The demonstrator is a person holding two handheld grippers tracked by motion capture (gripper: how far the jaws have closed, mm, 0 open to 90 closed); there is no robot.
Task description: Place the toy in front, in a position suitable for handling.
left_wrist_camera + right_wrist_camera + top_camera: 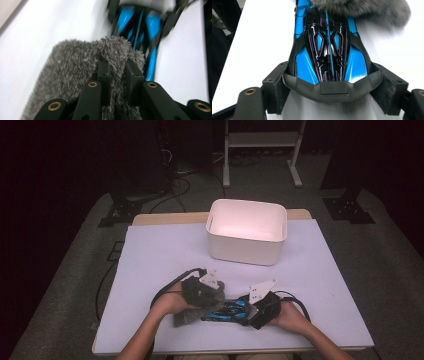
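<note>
A blue and black toy racing car (226, 310) lies on the table near the front edge. My right gripper (254, 310) is shut on its rear; in the right gripper view the wide-set jaws of the right gripper (333, 86) clamp both ends of the car's (327, 50) grey rear wing. My left gripper (206, 291) is shut on a grey fluffy cloth (192, 312) that touches the car's front. In the left gripper view, the left gripper (117, 68) pinches a fold of the cloth (75, 65), with the car (140, 27) blurred beyond it. The cloth (362, 7) covers the car's nose.
A white plastic bin (247, 231) stands at the back middle of the pale table (155, 255). Both of the person's forearms come in from the front edge. Black cables trail from the grippers. A white frame (262, 150) stands on the floor behind the table.
</note>
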